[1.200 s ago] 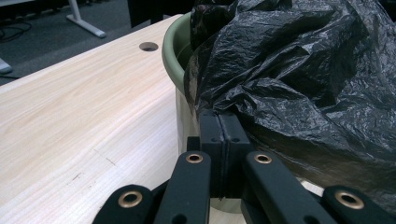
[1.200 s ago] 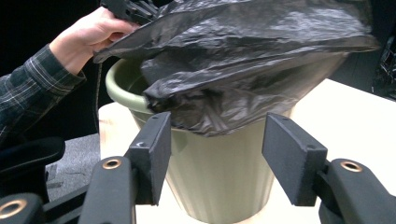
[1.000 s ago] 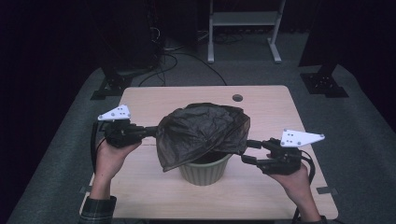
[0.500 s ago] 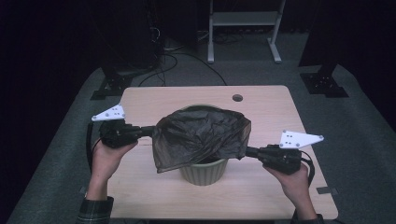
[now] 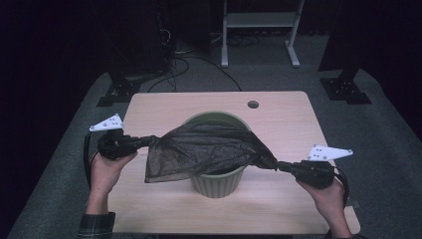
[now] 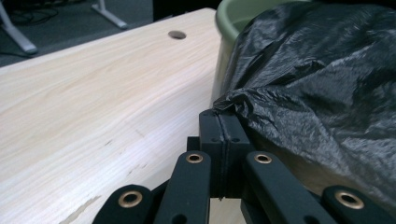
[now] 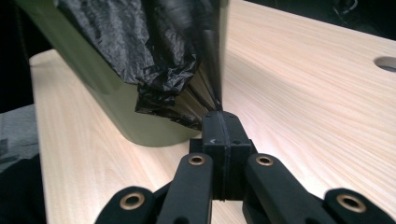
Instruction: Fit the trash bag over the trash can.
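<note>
A black plastic bag (image 5: 204, 149) is stretched wide over a pale green bin (image 5: 219, 181) standing on the wooden table (image 5: 288, 119). My left gripper (image 5: 149, 141) is shut on the bag's left edge, its jaws pressed together on bunched plastic (image 6: 243, 100). My right gripper (image 5: 279, 166) is shut on the bag's right edge, where the film (image 7: 187, 93) gathers into a tight fold. The bin's green wall (image 7: 116, 112) rises close behind that fold. The bag covers the front of the bin's mouth; the far rim (image 5: 219, 116) shows.
A round cable hole (image 5: 253, 104) sits near the table's far edge. Beyond the table stand a white metal frame (image 5: 259, 30), dark stands and cables on grey carpet. Bare table surface lies on both sides of the bin.
Both grippers have moved apart and downward, pulling the bag from a rounded heap into a flatter sheet over the bin. The right gripper's jaws have closed on the bag's edge.
</note>
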{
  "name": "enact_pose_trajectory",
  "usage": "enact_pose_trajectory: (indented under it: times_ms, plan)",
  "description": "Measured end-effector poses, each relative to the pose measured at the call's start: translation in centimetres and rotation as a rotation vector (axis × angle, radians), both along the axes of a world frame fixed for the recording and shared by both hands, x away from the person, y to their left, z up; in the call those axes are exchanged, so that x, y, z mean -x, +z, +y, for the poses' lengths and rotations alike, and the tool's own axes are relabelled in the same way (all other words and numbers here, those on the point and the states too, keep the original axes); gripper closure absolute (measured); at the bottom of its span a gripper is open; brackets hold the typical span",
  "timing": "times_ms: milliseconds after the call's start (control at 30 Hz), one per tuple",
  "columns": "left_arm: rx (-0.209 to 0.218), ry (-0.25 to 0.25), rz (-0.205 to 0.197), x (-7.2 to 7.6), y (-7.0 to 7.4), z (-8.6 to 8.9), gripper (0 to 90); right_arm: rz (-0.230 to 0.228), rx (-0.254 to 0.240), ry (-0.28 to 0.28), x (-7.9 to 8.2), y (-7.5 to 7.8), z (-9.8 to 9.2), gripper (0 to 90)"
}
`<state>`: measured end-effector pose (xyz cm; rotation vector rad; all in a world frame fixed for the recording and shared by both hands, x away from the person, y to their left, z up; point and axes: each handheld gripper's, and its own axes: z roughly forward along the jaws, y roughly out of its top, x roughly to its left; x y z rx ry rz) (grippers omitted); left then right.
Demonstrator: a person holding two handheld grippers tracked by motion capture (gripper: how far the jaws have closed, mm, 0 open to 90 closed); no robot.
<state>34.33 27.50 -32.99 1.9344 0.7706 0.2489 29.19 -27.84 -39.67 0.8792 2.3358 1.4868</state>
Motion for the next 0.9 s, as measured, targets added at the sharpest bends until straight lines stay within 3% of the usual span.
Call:
enact_pose_trajectory:
  times_ms: [67,133,267,567,700,900]
  plan:
    - [0.005,0.0,-0.012,0.1,0.0,-0.1,89.5,0.0,-0.008,0.002,-0.1,0.0,-0.1,90.0]
    - [0.039,-0.006,-0.031,0.4,0.4,-0.1,78.2,-0.008,-0.022,0.01,-0.1,0.2,0.0,89.9]
    - [0.066,-0.001,-0.092,1.1,2.1,-0.3,57.8,-0.032,-0.025,0.012,-0.1,0.8,0.2,89.7]
    - [0.079,0.024,-0.237,3.0,6.3,-2.2,17.7,-0.055,-0.024,0.016,-0.1,1.4,0.6,89.8]
    - [0.084,0.046,-0.287,3.7,7.6,-2.1,11.8,-0.062,-0.02,0.016,-0.2,1.6,0.6,89.8]
    - [0.099,0.048,-0.306,4.5,8.6,-1.0,10.5,-0.064,-0.02,0.002,-0.1,1.7,0.2,89.8]
